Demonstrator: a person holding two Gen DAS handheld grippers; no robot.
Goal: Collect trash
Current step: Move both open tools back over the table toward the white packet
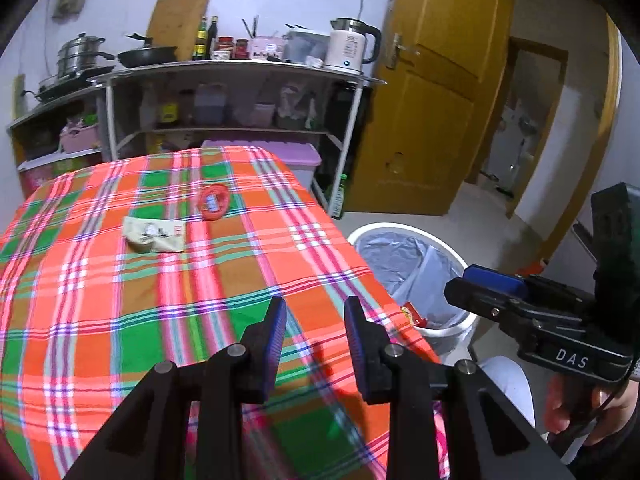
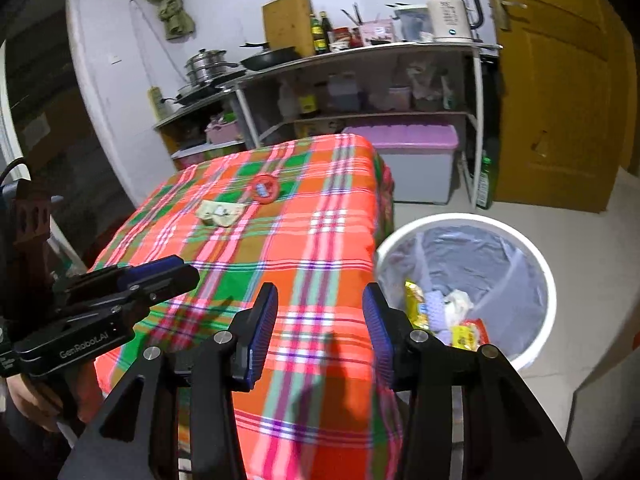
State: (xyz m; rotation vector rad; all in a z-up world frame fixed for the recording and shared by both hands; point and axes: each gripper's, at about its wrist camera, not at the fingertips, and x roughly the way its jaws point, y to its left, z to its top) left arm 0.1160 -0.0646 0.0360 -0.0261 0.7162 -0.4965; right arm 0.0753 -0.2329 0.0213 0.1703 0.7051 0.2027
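A home kitchen: a metal shelf rack point(image 1: 224, 76) carries a steamer pot point(image 1: 80, 54), frying pan point(image 1: 146, 56), sauce bottles point(image 1: 206, 40) and an electric kettle point(image 1: 352, 46), beside a wooden door point(image 1: 432, 88).

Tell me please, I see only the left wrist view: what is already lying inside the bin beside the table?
Observer: The white bin holds a yellow packet, a crumpled white piece and a red-yellow wrapper.
Operator: Does the right gripper carry anything?
Observer: No. The right gripper is open and empty, above the near edge of the table.
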